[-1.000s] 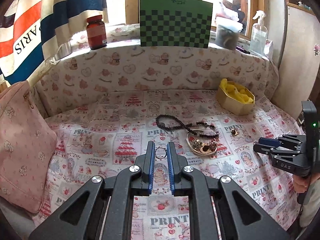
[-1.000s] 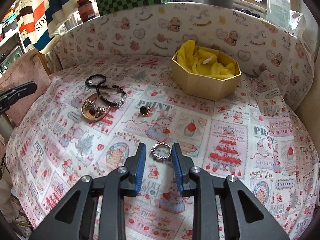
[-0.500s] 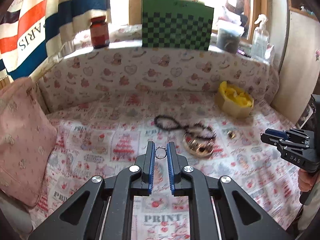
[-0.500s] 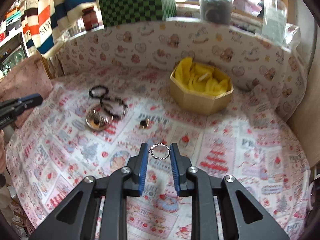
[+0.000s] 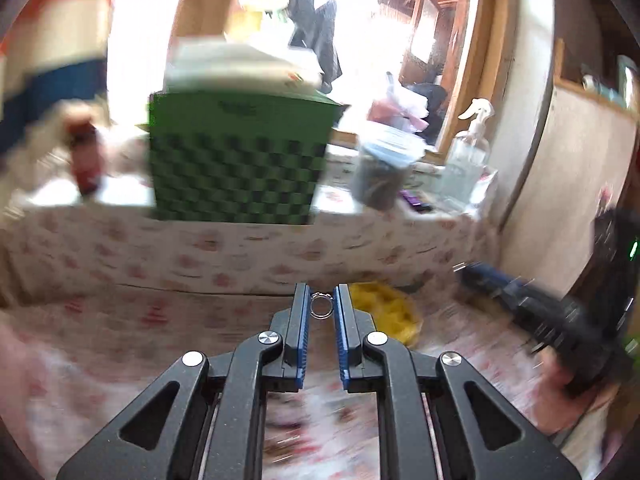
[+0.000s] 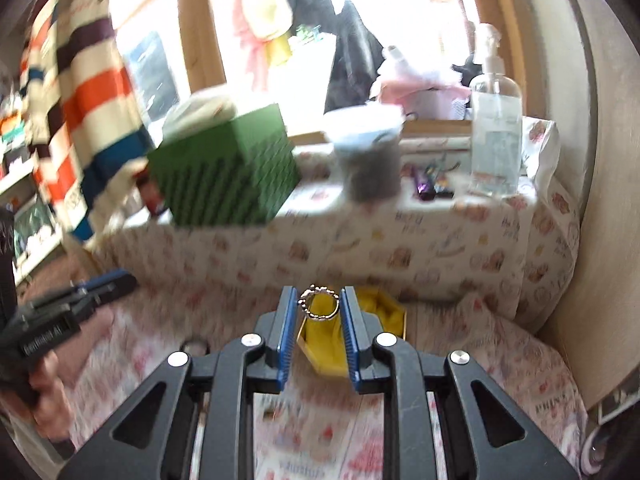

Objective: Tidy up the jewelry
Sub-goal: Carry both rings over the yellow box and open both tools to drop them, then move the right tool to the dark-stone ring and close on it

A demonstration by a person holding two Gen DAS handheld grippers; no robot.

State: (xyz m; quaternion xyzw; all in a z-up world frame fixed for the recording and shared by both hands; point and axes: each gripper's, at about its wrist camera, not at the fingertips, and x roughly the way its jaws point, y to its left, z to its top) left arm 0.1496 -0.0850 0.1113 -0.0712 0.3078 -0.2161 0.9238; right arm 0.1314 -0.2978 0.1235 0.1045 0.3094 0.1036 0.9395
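Observation:
My left gripper (image 5: 321, 303) is shut on a small silver ring (image 5: 321, 307), held up in the air. My right gripper (image 6: 319, 303) is shut on a larger beaded silver ring (image 6: 319, 305), also lifted. The gold box with yellow lining (image 6: 380, 312) lies just past the right fingertips, and shows blurred to the right of the left fingertips in the left wrist view (image 5: 384, 314). Each gripper shows in the other's view: the right one (image 5: 532, 300) at right, the left one (image 6: 76, 296) at left. Both views are motion-blurred.
On the padded back ledge stand a green checkered box (image 5: 240, 160), a grey jar (image 6: 370, 156), a clear pump bottle (image 6: 496, 136) and a red jar (image 5: 84, 156). A striped cloth (image 6: 80, 92) hangs at left. The printed cloth (image 6: 520, 364) covers the surface.
Both grippers have risen and tilted upward with their rings, so the back ledge and window now fill the views. The dish and bead necklace have dropped out of sight.

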